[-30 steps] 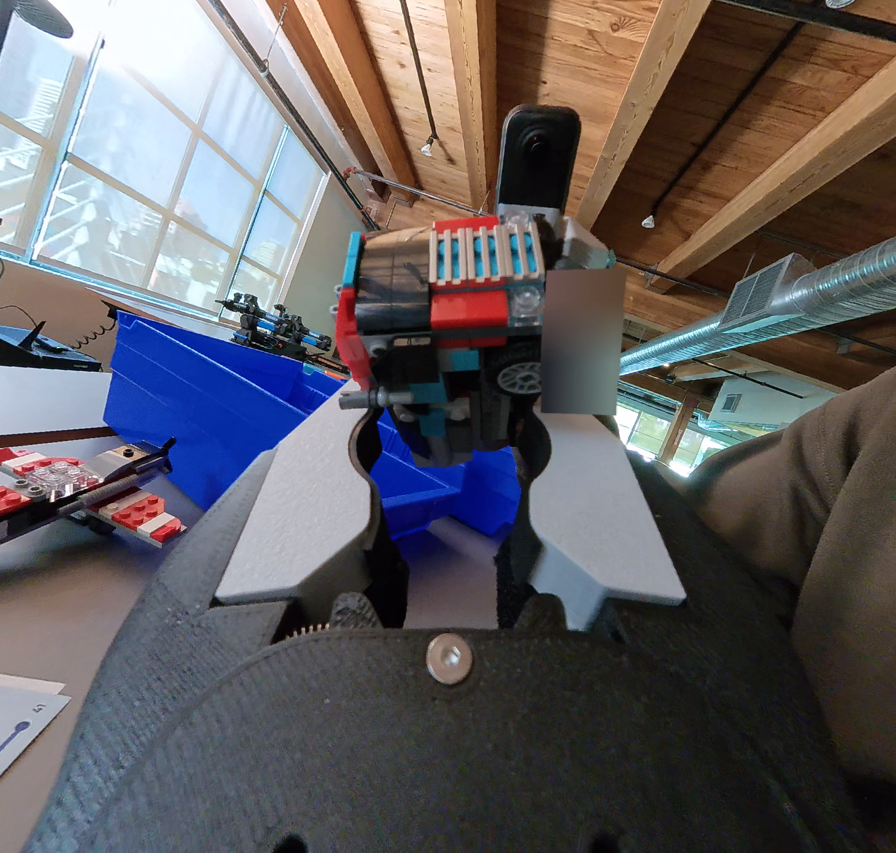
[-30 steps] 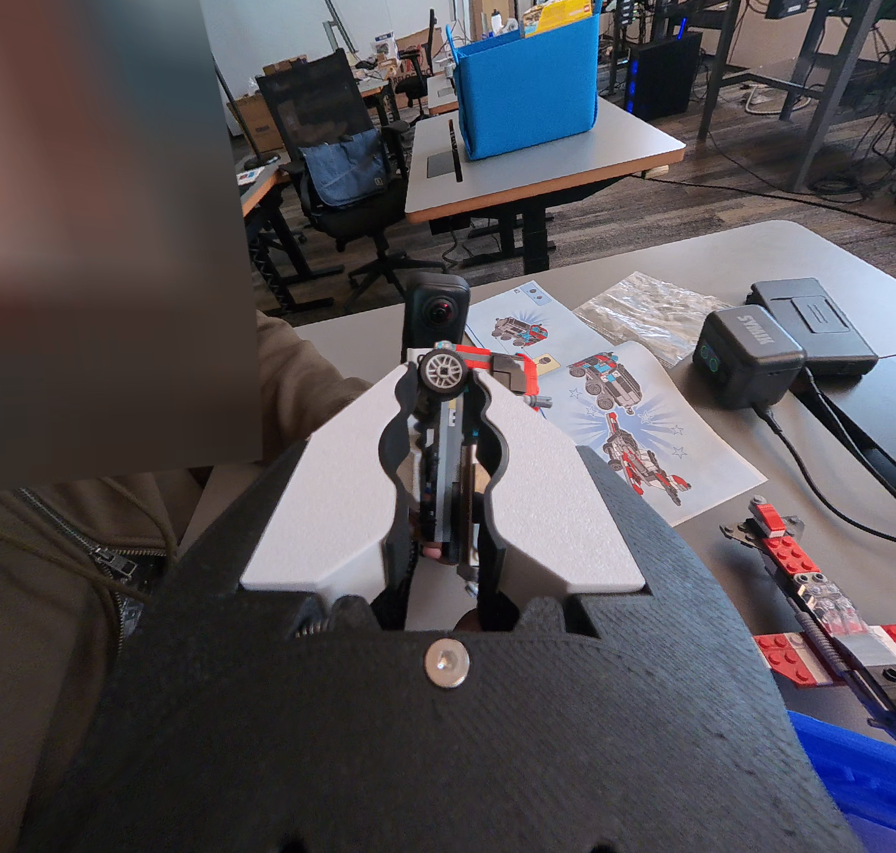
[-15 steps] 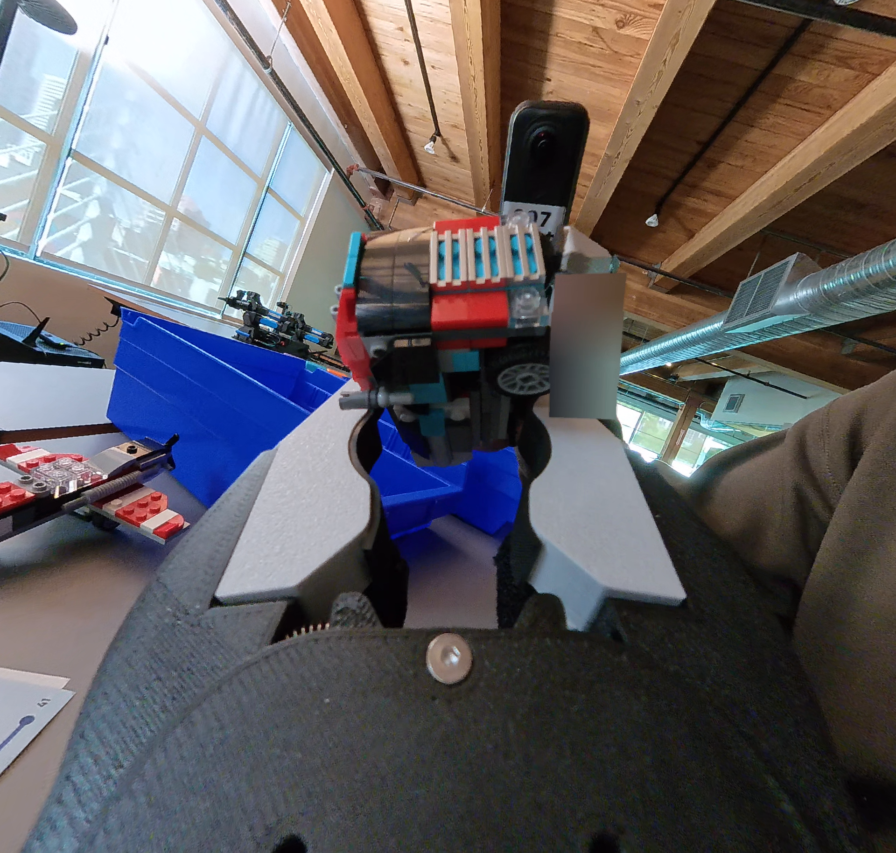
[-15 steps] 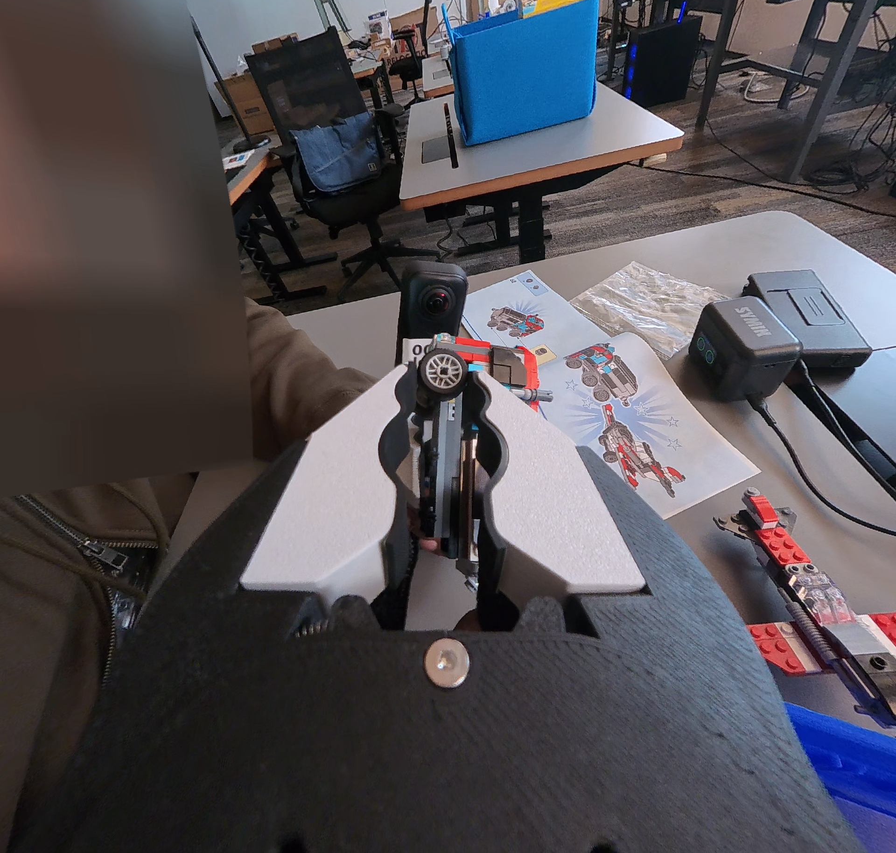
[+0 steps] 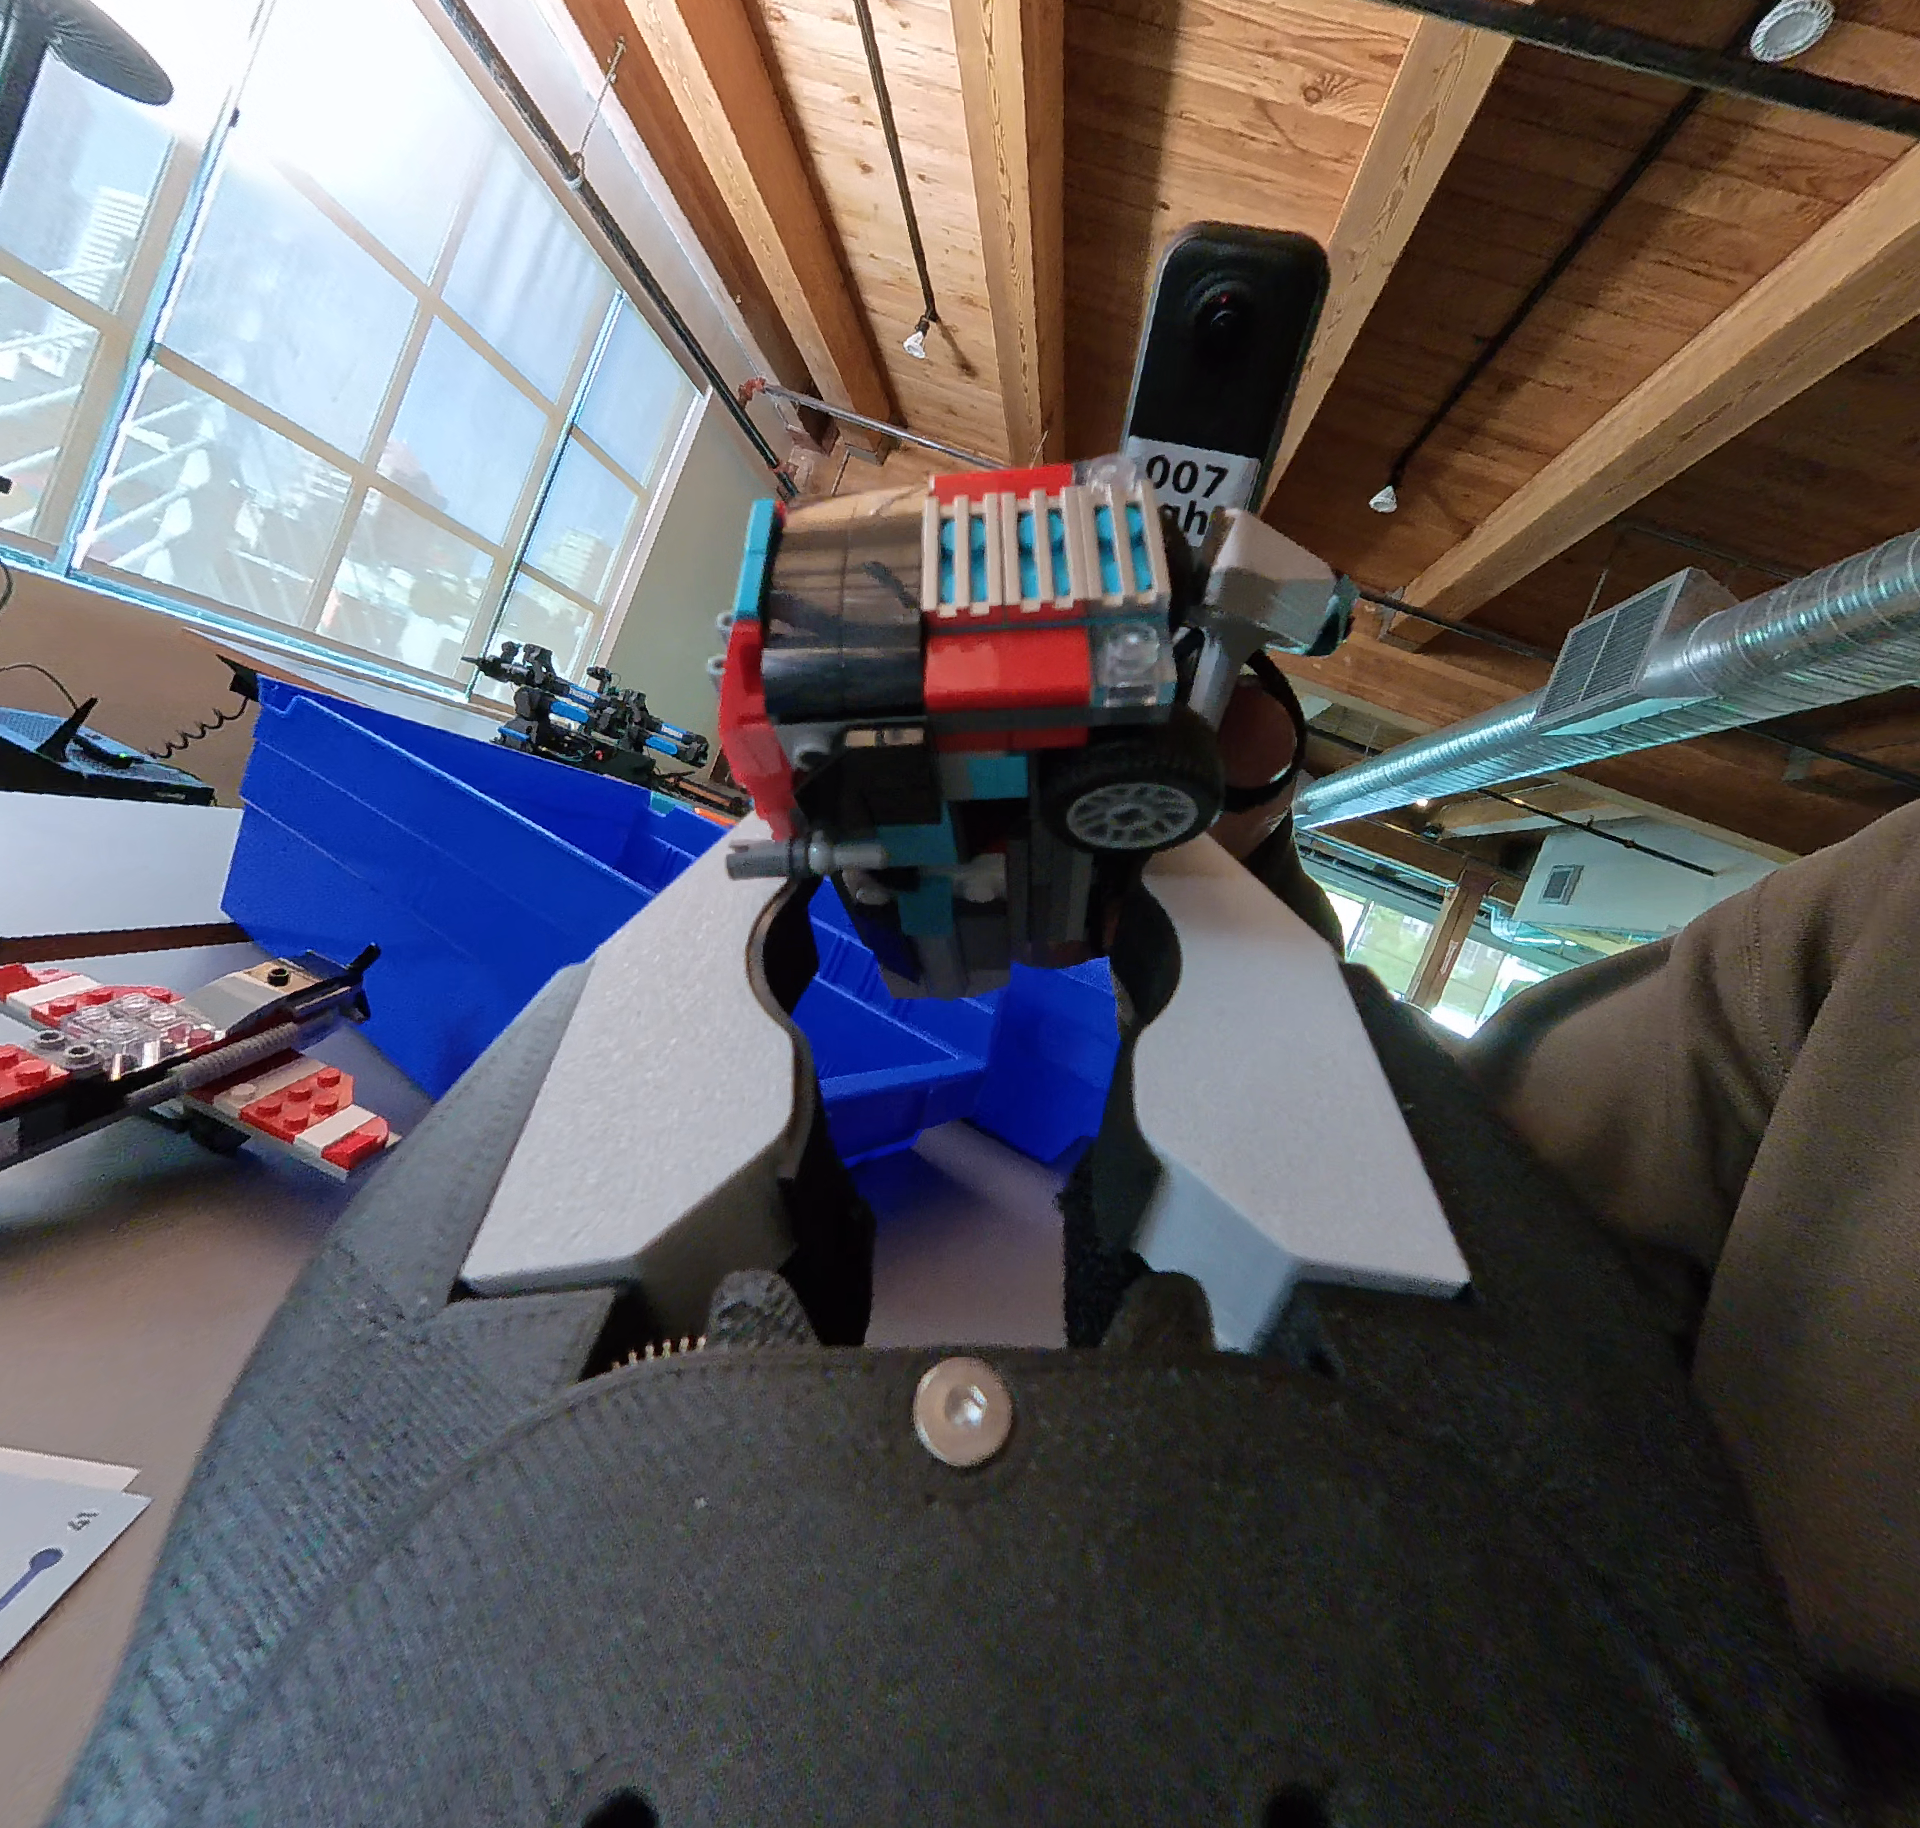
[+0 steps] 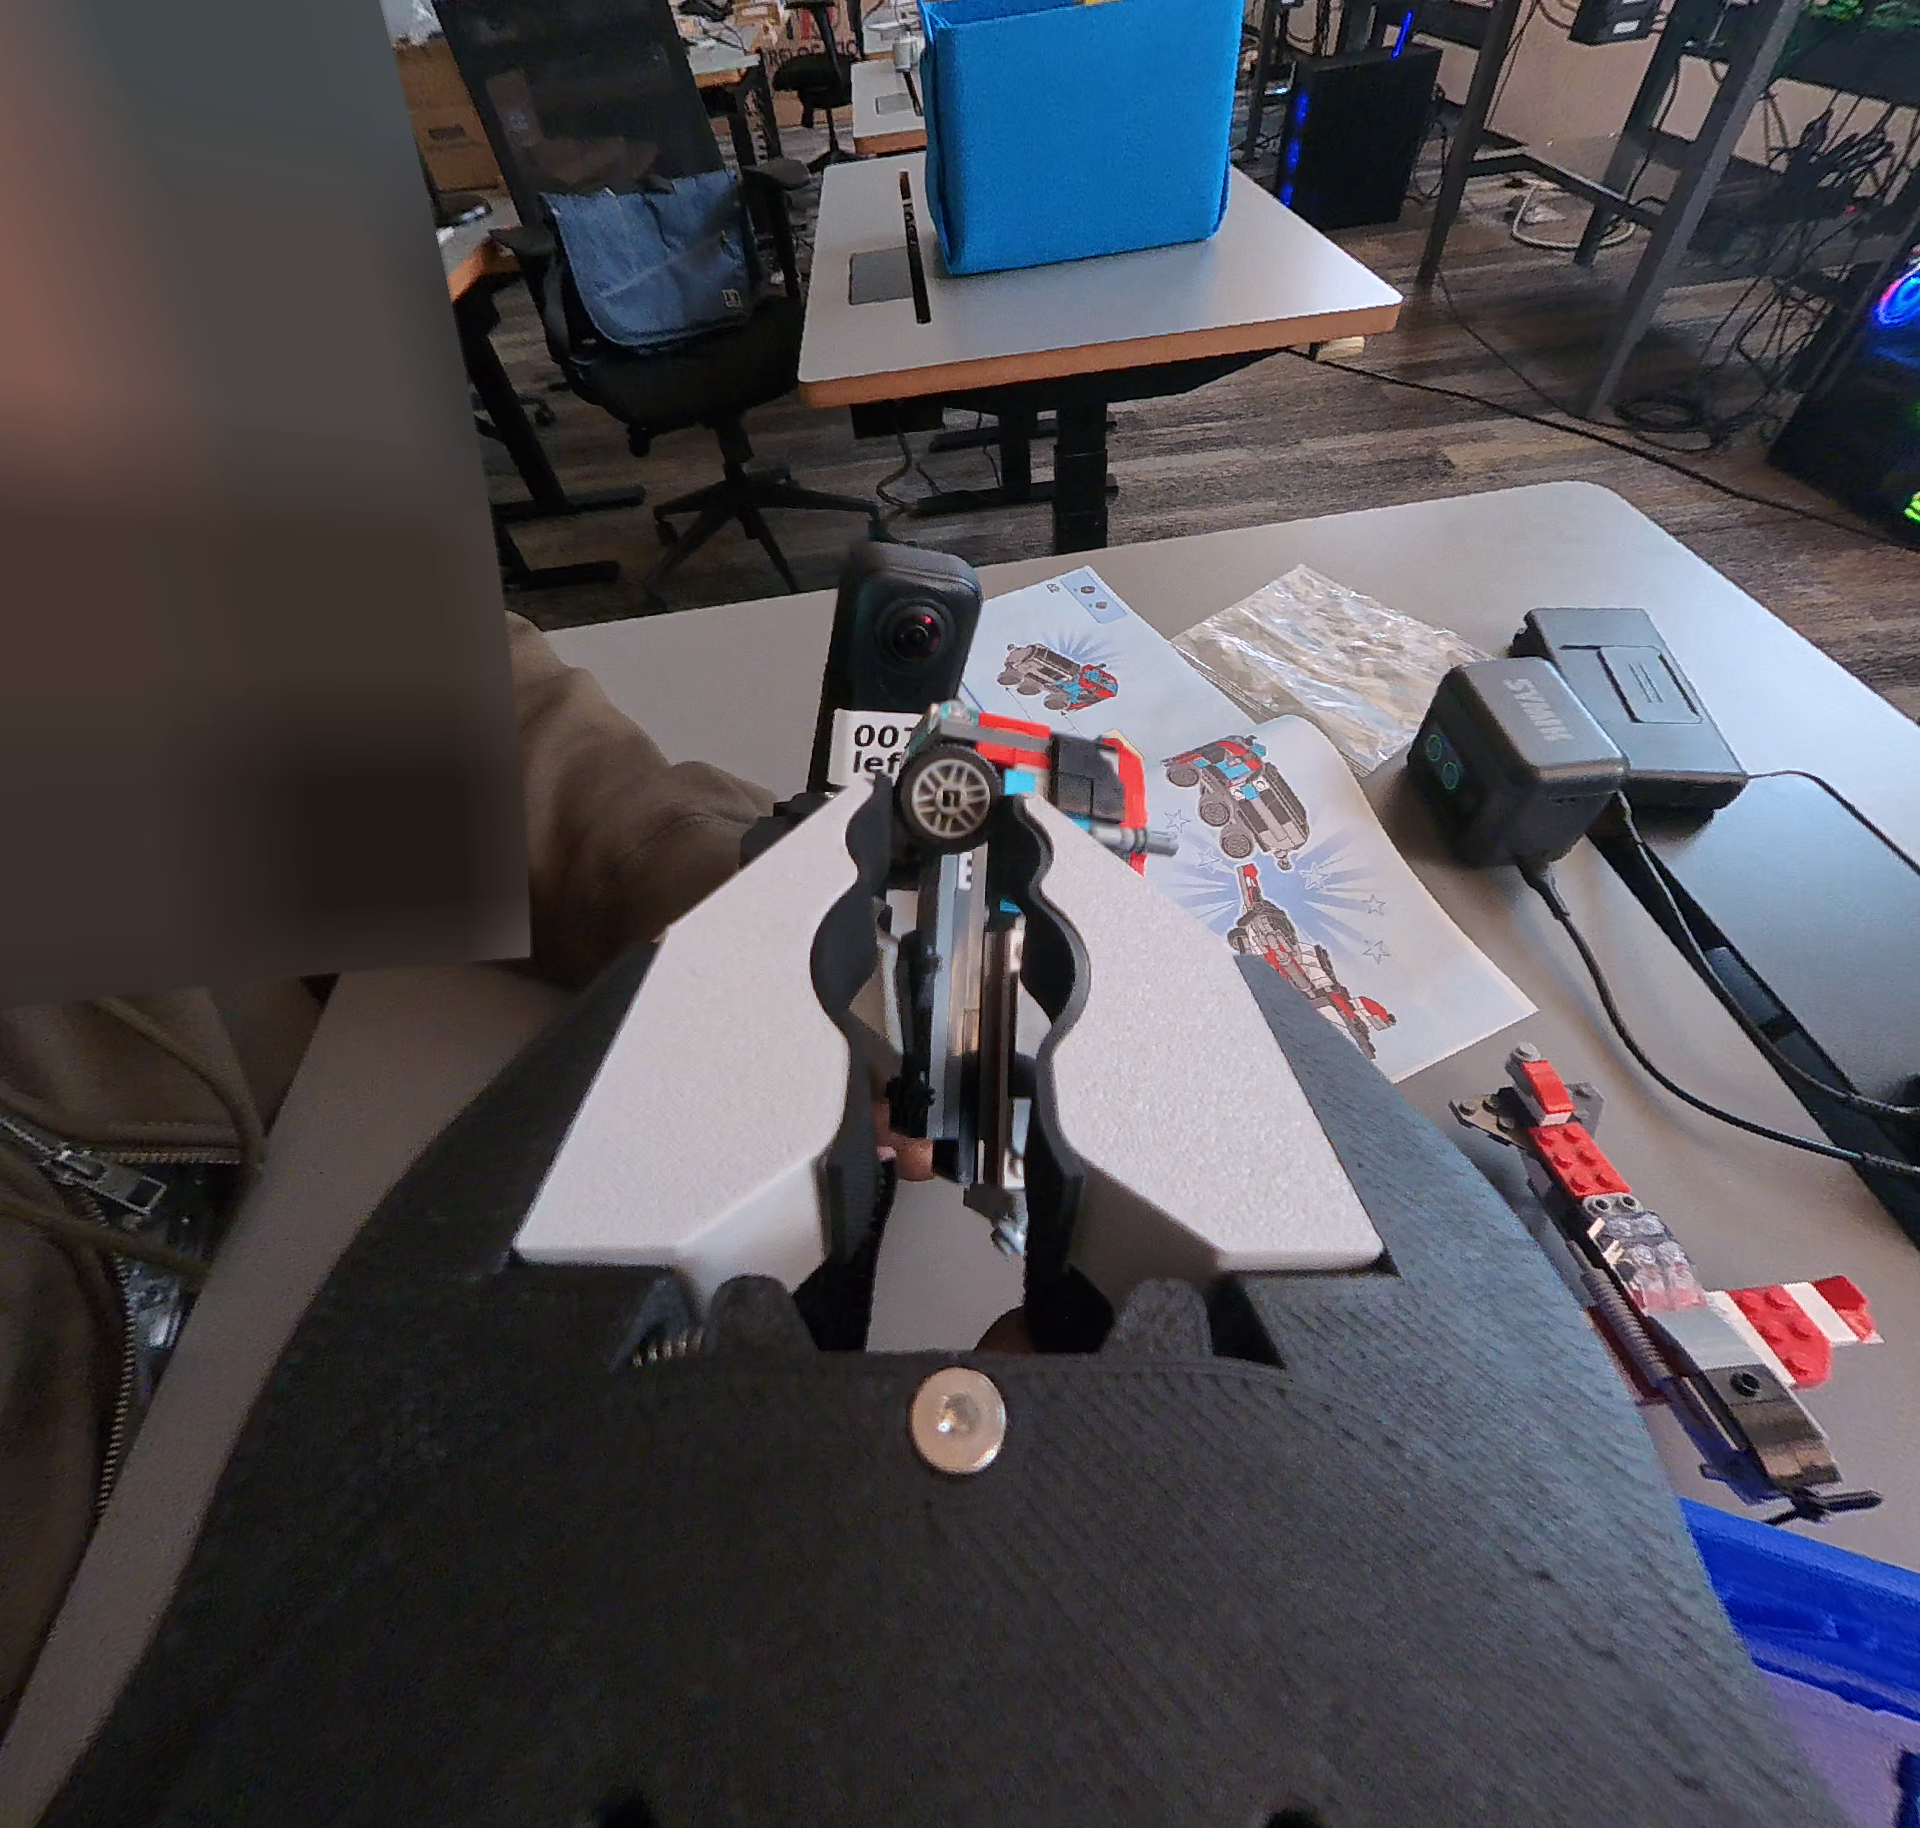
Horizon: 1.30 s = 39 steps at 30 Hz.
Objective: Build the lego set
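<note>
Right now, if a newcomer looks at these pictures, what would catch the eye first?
The red, black and teal brick truck held up in the air, between the left gripper and clamped in the right gripper. Next, the bright blue bin behind it, and the open instruction booklet on the grey table.

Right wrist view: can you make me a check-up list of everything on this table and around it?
Surface: grey table, flat.
Job's things: brick truck, red, black and teal, held up off the table.
Clutter: instruction sheet, clear plastic bag, two black chargers, red-and-white brick build, blue bin.
Grippers: right gripper is closed on the truck's narrow rear. The truck's front sits between the fingertips of the left gripper, contact unclear.
Cables: black cable runs from a charger across the table.
Surroundings: office chair, blue box on another table, wooden ceiling.
</note>
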### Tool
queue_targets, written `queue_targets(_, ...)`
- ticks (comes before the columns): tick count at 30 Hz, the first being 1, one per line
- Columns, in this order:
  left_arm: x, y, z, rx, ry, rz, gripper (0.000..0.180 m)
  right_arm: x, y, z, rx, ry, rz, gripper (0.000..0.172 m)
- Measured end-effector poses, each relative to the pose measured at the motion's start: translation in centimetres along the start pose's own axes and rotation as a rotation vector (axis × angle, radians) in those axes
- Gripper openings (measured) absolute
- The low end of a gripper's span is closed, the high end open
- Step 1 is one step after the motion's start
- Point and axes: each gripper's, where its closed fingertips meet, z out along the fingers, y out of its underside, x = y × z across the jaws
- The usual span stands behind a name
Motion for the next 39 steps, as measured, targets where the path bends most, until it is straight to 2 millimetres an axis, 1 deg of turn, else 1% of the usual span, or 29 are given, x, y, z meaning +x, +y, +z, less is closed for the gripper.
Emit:
queue_targets(11, -0.03, -0.24, -0.11, 0.015, -0.002, -0.004, 0.057, -0.06, -0.07, 0.23, -0.018, 0.054, -0.075, 0.022)
queue_targets(15, -0.11, -0.36, -0.18, 0.021, -0.005, -0.008, 0.057, 0.02, -0.27, 0.34, -0.019, 0.098, -0.13, 0.022)
queue_targets(18, 0.02, -0.4, -0.19, 0.023, 0.0, -0.003, 0.057, 0.49, -0.52, 0.31, -0.021, 0.163, -0.174, 0.022)
queue_targets(21, -0.03, -0.38, -0.22, 0.025, -0.003, -0.009, 0.057, -0.31, -0.53, 0.56, -0.023, 0.137, -0.214, 0.023)
queue_targets(33, -0.08, -0.48, -0.29, 0.03, -0.003, -0.01, 0.057, -0.18, 0.01, 0.84, -0.039, 0.107, -0.126, 0.022)
queue_targets(39, -0.11, -0.45, -0.28, 0.028, -0.006, -0.01, 0.057, -0.13, 0.06, 0.92, -0.044, 0.117, -0.146, 0.022)
